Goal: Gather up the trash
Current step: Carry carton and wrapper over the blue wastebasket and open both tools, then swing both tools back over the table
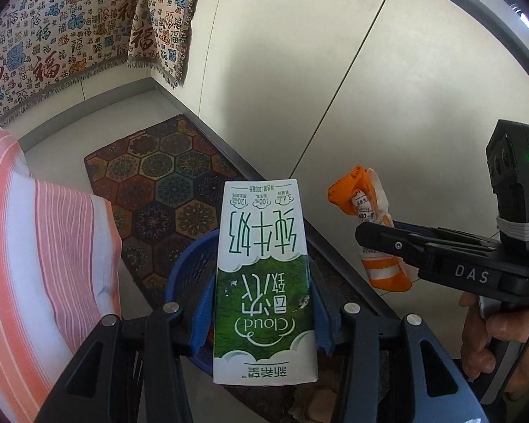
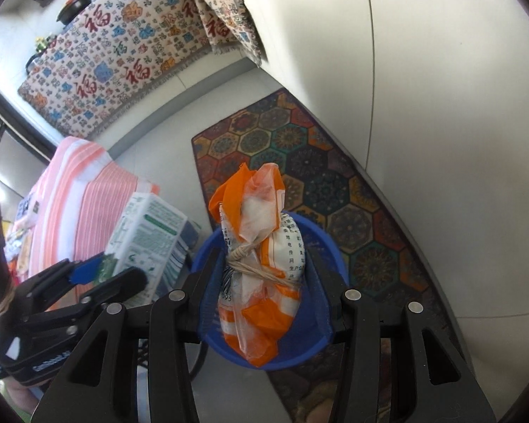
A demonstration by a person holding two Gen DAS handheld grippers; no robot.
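Left gripper (image 1: 261, 320) clamps the green-and-white milk carton (image 1: 264, 282) between its blue pads, right above the blue basket (image 1: 190, 264) on the patterned rug (image 1: 165, 179); right gripper (image 2: 268, 303) grips the orange-and-white tied bag (image 2: 261, 264) over that same basket, 2 pieces of trash held side by side

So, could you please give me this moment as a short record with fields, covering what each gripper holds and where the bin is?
left gripper: shut on the milk carton, its print upside down in the left wrist view
right gripper: shut on the orange and white bag, which is tied with string
blue basket: on the floor below both items, at the edge of the patterned rug
trash released: not yet
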